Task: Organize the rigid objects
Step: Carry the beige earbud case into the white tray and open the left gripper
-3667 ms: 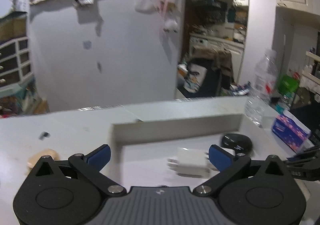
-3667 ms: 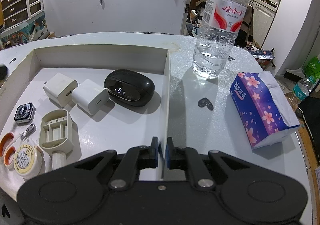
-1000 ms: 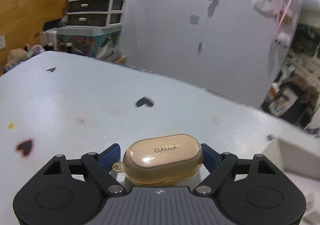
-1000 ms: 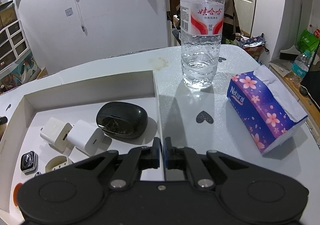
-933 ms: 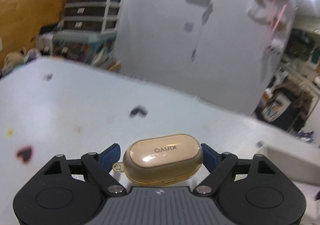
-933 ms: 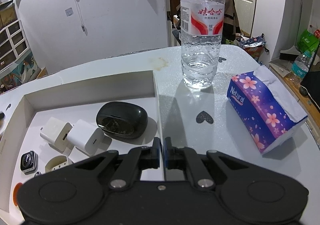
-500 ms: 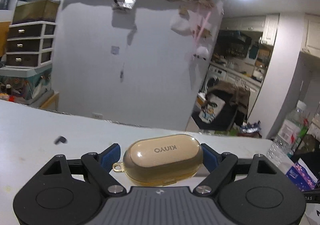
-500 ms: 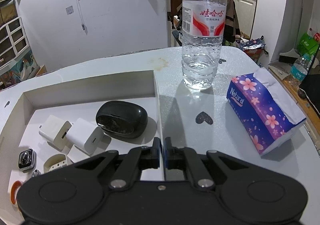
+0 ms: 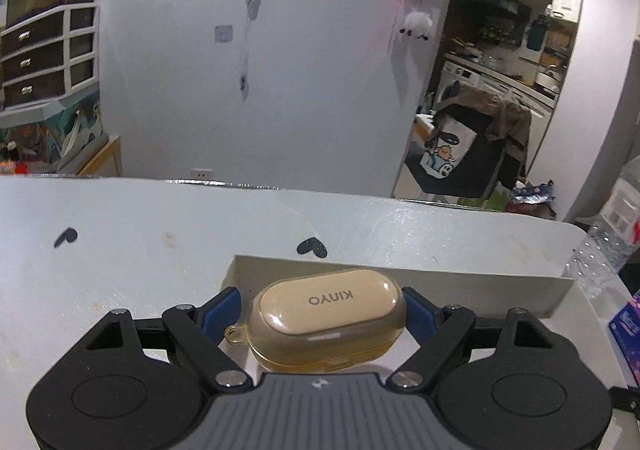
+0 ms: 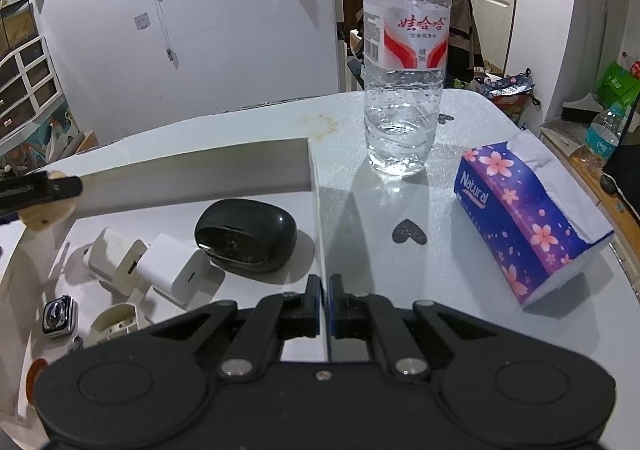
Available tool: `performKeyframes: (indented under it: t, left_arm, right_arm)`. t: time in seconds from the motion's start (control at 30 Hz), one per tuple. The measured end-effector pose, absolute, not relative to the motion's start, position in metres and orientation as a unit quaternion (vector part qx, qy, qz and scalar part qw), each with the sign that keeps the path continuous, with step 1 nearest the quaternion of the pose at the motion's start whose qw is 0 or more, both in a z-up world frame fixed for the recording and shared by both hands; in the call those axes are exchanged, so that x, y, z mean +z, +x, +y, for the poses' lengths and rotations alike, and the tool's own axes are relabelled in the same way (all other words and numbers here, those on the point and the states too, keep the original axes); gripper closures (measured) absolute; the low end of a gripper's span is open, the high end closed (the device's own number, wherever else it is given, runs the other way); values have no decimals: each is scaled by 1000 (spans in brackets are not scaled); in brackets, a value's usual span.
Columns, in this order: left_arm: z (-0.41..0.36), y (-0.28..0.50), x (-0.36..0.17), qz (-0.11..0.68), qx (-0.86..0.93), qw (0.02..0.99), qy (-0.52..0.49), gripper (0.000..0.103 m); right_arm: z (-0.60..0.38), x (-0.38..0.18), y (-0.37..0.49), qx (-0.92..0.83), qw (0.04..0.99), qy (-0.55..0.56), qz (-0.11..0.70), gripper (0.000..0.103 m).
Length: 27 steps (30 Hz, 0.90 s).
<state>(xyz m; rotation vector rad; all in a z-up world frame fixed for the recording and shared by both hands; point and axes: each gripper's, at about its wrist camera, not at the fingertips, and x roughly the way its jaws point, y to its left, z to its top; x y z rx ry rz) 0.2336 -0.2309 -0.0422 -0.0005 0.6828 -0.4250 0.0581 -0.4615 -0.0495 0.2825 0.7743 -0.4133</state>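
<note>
Beige earbud case (image 9: 326,324), now over tray (image 9: 400,274)

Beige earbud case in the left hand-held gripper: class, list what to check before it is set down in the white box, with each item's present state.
1. Beige earbud case clamped between left hand-held gripper pads: ok.
2. Case over the white box: ok.
3. Free floor by the black case and white chargers: ok.
4. Right hand-held gripper shut, at the box's right wall: ok.
5. Height above the floor: cannot tell.
</note>
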Motion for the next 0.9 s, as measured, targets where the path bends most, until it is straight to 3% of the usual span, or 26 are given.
performKeyframes:
  t: [0.07,0.1,0.13,0.9]
  left_arm:
    - [-230,235,-45,331,-203,921,-15,13]
    - [-230,234,-44,327,-206,922,-17,1]
    - [-229,231,-43,320,-208,924,-15,0]
    - [-194,173,-5,260,-255,931,17,0]
  right_arm:
    - [-461,-50,58,-199,896,133,374,99]
    - [-461,-50,59,-199,896,133,374,99]
    - [-461,-50,59,-200,896,133,374,99]
    - [-448,-51,65,-203,903,96,367,98]
